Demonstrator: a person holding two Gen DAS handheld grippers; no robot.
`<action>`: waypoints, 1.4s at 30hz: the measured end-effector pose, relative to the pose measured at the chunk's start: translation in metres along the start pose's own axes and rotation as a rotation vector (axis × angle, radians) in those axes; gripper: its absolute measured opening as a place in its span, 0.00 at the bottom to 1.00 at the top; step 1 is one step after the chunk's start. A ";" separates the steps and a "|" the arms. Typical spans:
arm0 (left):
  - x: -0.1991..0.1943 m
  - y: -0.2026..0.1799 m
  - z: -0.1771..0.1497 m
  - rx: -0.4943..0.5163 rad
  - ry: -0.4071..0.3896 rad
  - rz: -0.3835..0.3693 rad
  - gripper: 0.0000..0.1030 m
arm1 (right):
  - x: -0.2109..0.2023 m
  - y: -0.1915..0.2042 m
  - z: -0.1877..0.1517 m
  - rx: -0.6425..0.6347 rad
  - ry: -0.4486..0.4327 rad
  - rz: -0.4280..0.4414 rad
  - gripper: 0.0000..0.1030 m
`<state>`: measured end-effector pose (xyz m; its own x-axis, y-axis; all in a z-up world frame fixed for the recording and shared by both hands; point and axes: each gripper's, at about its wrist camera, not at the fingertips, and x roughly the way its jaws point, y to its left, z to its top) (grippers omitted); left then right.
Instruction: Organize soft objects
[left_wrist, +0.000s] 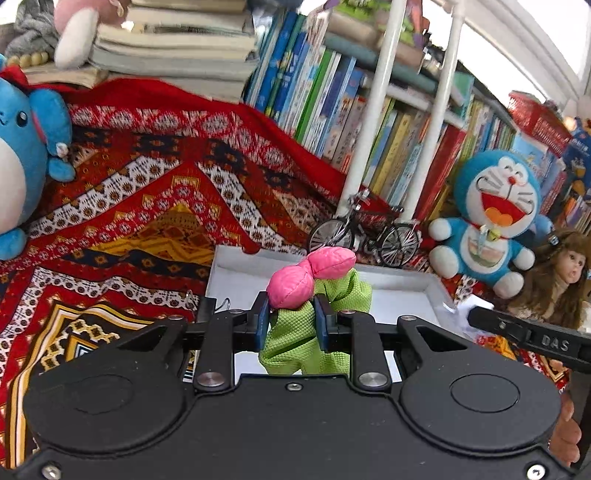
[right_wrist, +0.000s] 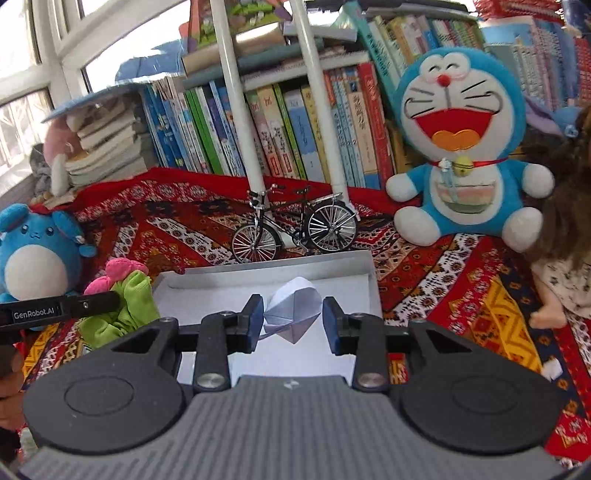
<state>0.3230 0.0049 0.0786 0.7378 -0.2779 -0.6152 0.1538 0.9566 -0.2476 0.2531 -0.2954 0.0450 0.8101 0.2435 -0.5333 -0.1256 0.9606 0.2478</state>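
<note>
One green-and-pink cloth toy (left_wrist: 314, 295) pinched in left fingers (left_wrist: 263, 321); right fingers (right_wrist: 255, 321) spread beside one paper heart (right_wrist: 291, 310).

Both wrist views look low, close over the white tray (left_wrist: 432, 291) toward the bookshelf (right_wrist: 295, 122).

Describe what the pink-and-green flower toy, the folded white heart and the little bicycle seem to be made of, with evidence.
Flower toy: soft fabric, apparently; stitched puffy pink petals, waffle-textured green cloth bunching in the left claw.
Folded heart: likely paper; crisp creases, matte white facets.
Bicycle: probably metal; thin shiny spokes, glossy black frame.
</note>
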 end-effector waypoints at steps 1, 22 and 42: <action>0.005 -0.001 0.001 0.003 0.005 0.004 0.23 | 0.007 0.000 0.002 0.006 0.013 -0.002 0.39; 0.059 0.015 -0.003 -0.064 0.120 0.023 0.23 | 0.079 0.009 -0.010 -0.001 0.133 -0.054 0.40; 0.048 0.010 0.000 -0.028 0.091 0.027 0.46 | 0.080 0.007 -0.015 0.016 0.142 -0.011 0.57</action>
<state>0.3595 0.0014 0.0465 0.6789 -0.2597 -0.6868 0.1149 0.9614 -0.2499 0.3078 -0.2672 -0.0083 0.7222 0.2507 -0.6446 -0.1072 0.9613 0.2538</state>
